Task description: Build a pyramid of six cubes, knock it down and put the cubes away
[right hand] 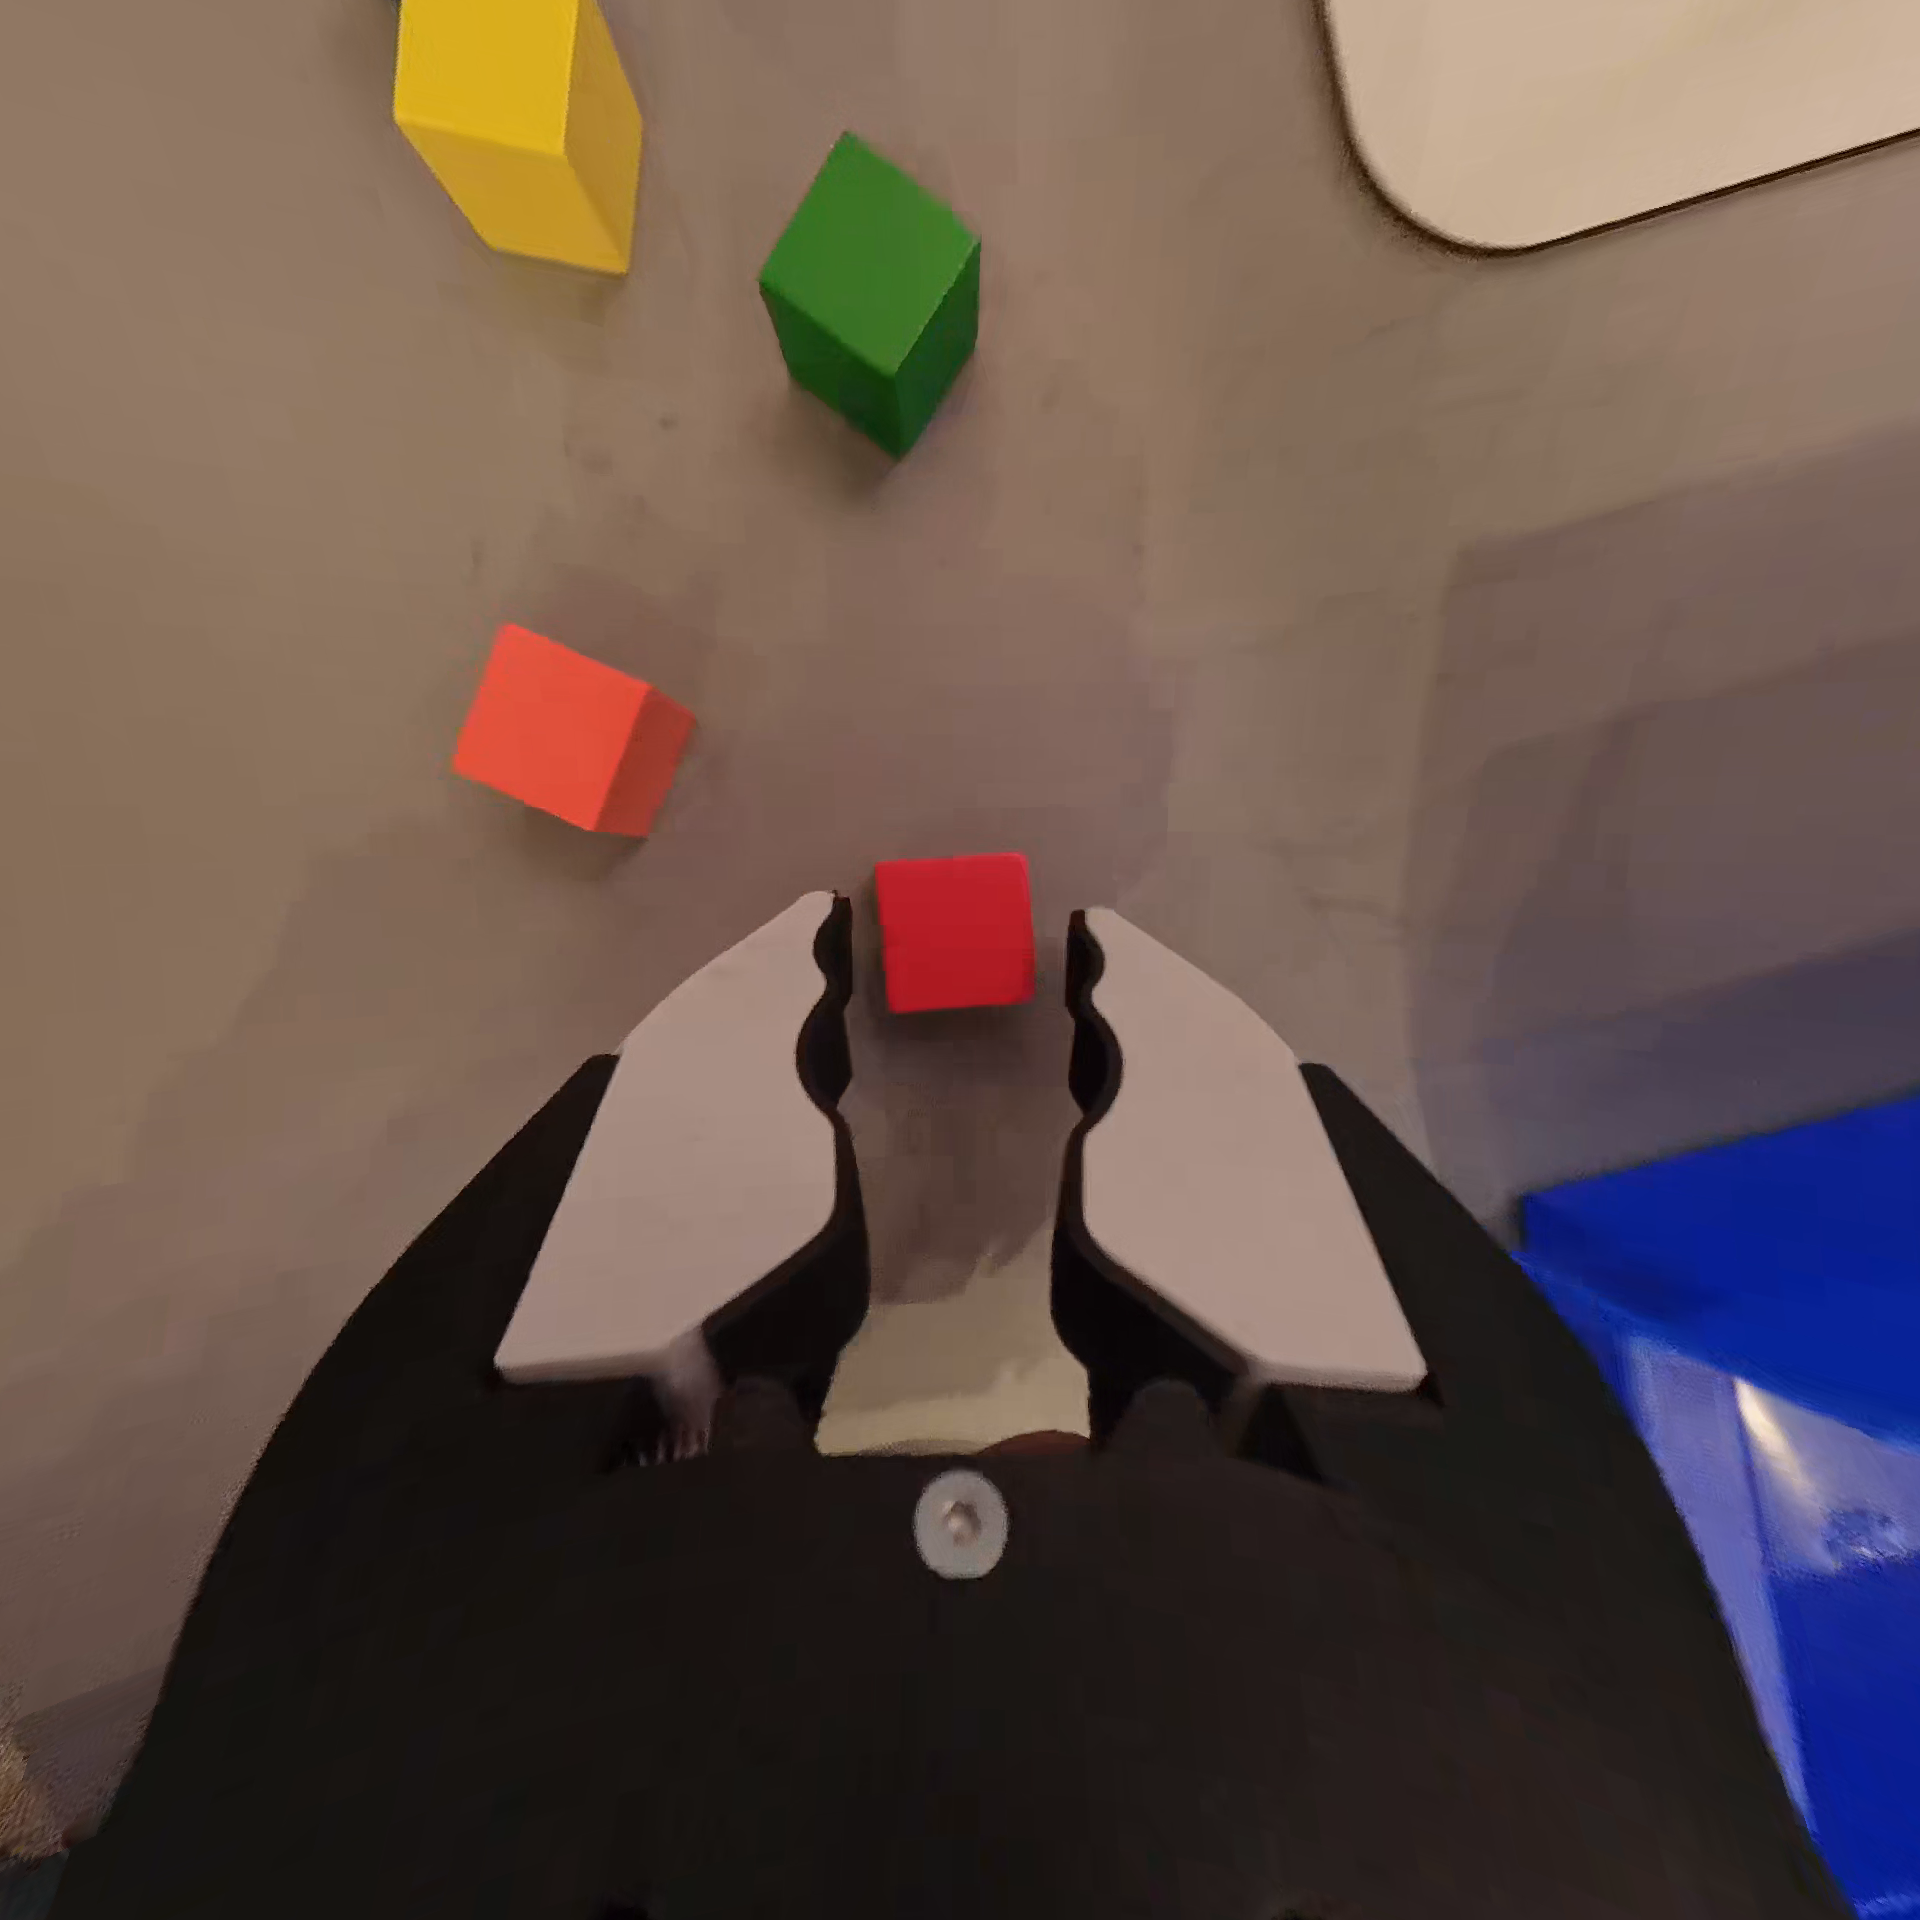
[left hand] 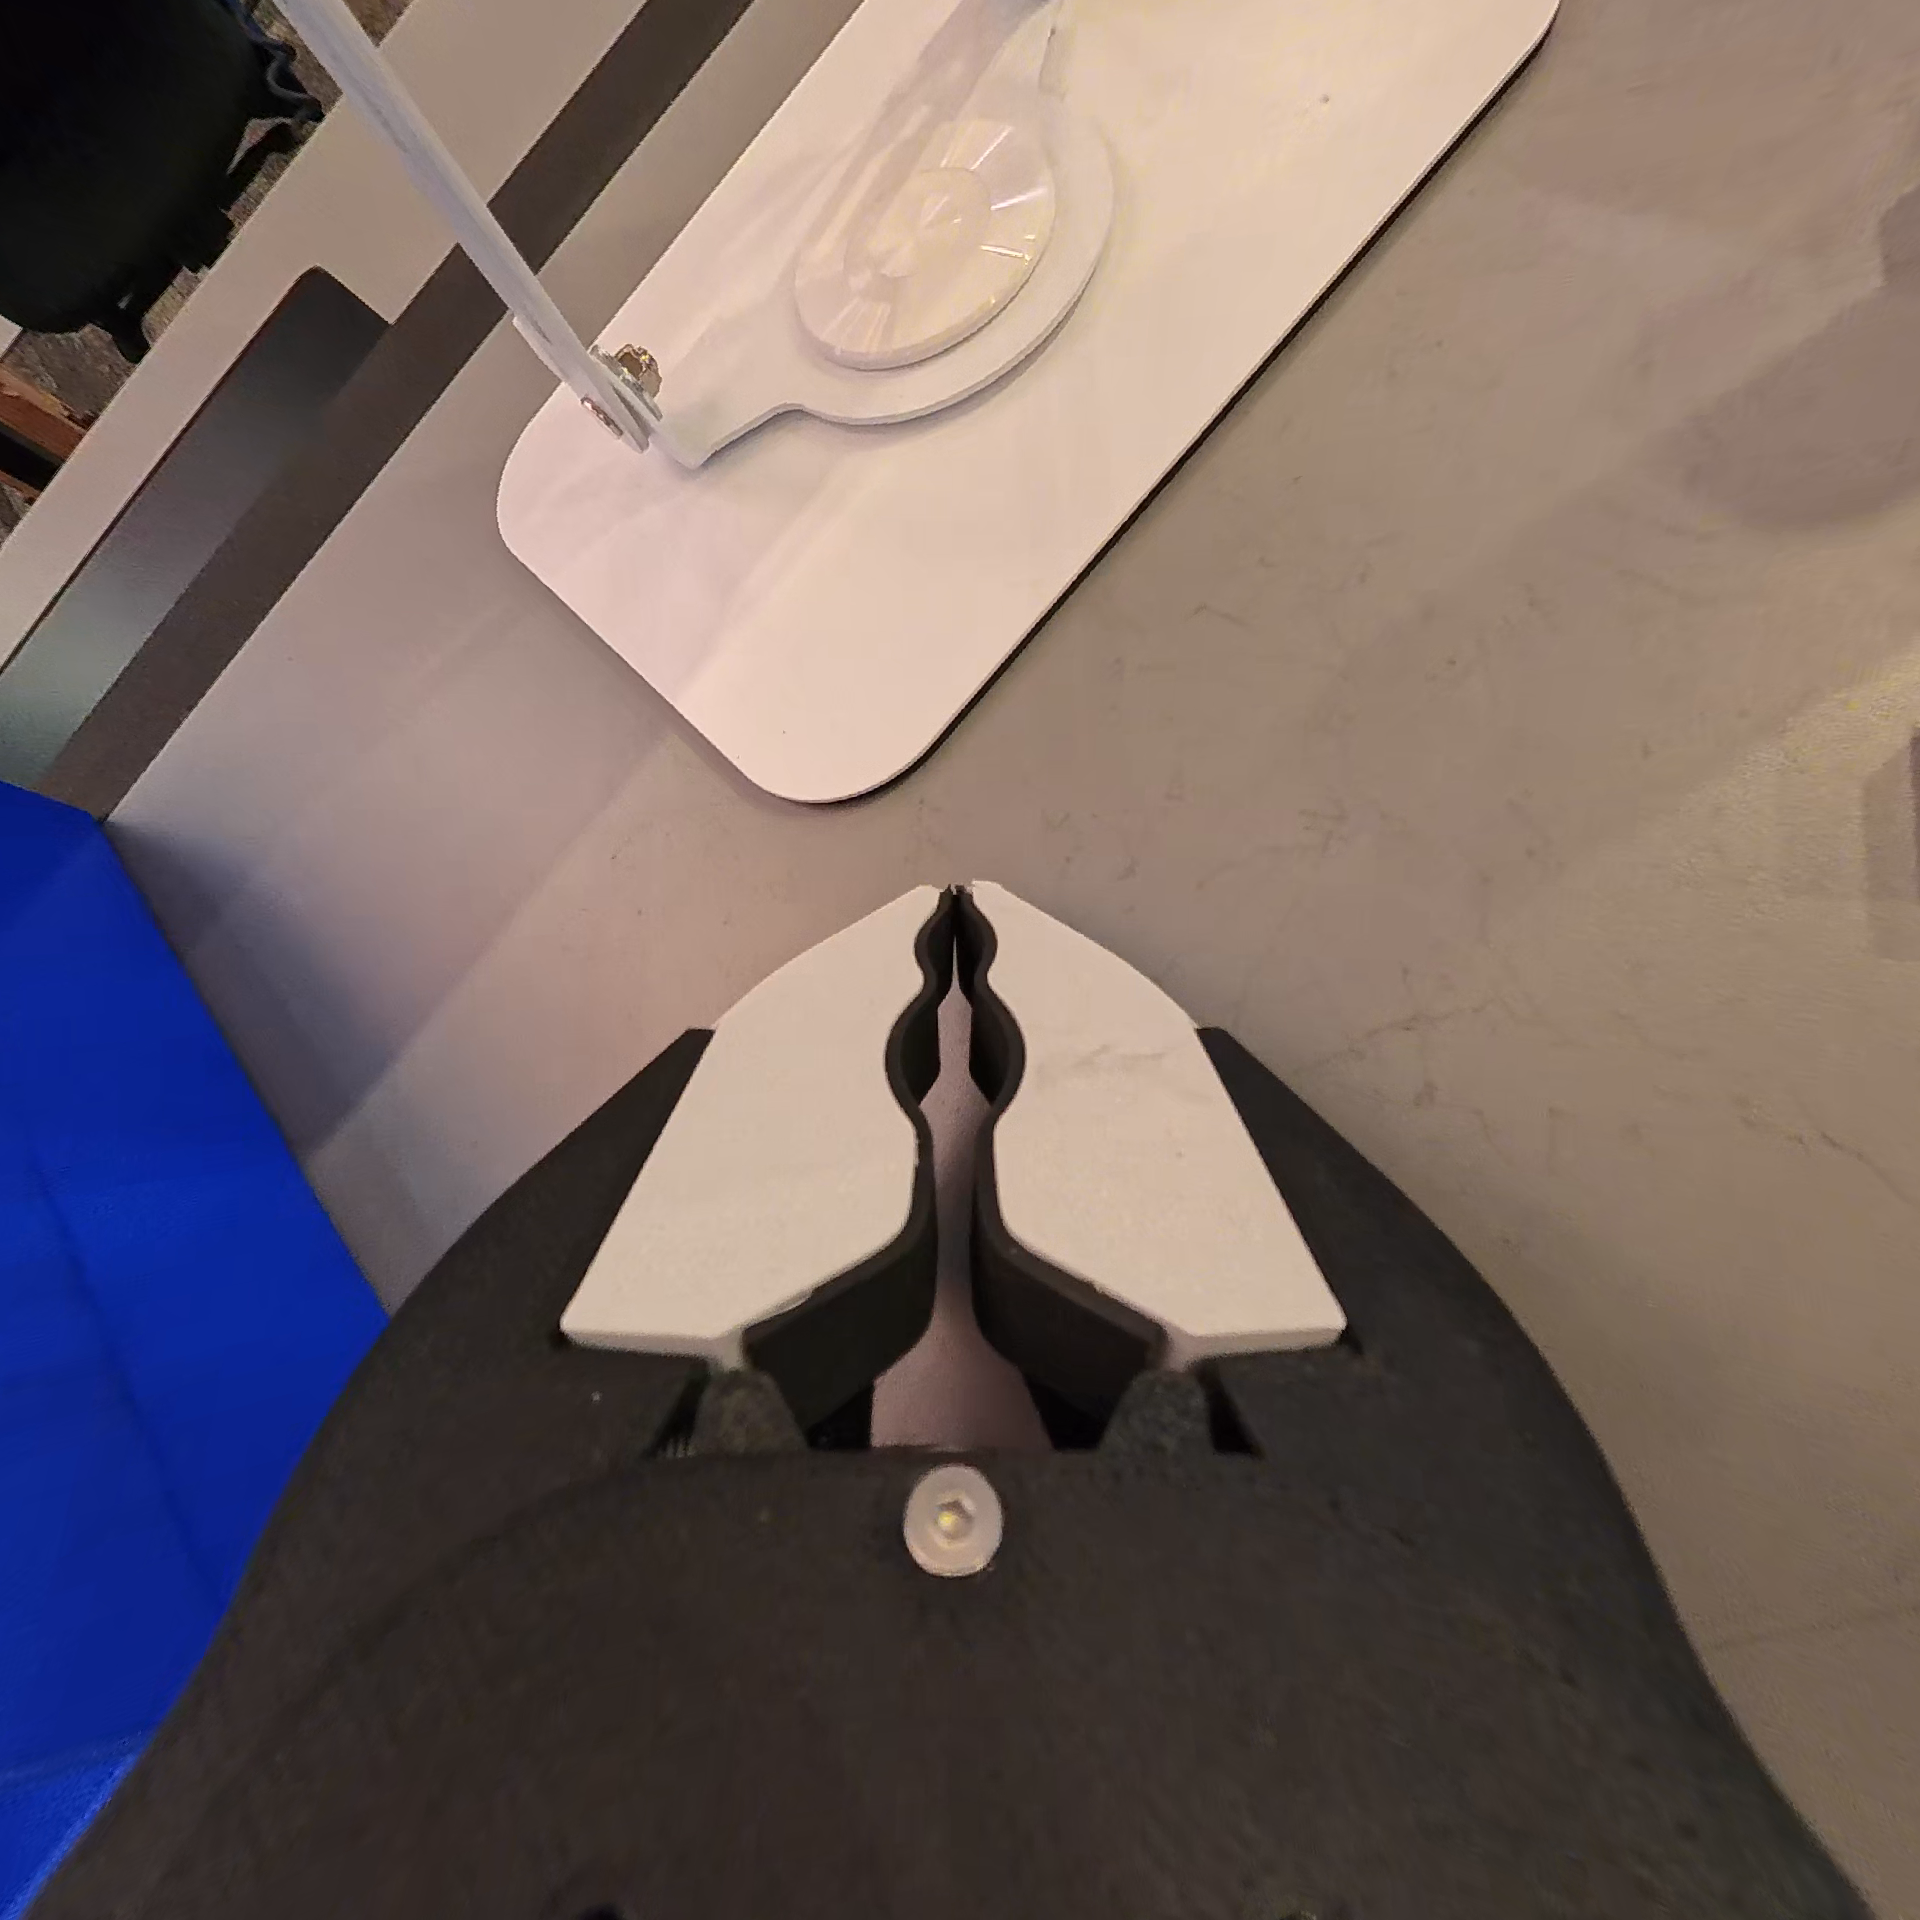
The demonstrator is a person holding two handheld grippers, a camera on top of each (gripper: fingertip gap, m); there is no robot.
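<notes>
Right wrist view: right gripper [right hand: 954, 914] open round red cube [right hand: 954, 932], pads clear of it.
Looks like a pick-up; next: close jaws. Left gripper [left hand: 957, 891] shut, empty.

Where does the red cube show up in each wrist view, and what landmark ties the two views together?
Left wrist view: not in it.
Right wrist view: red cube lies centre frame on the grey table, between the open tongs, gaps on both sides.
Shared landmark: the white board; blue bin too.
</notes>
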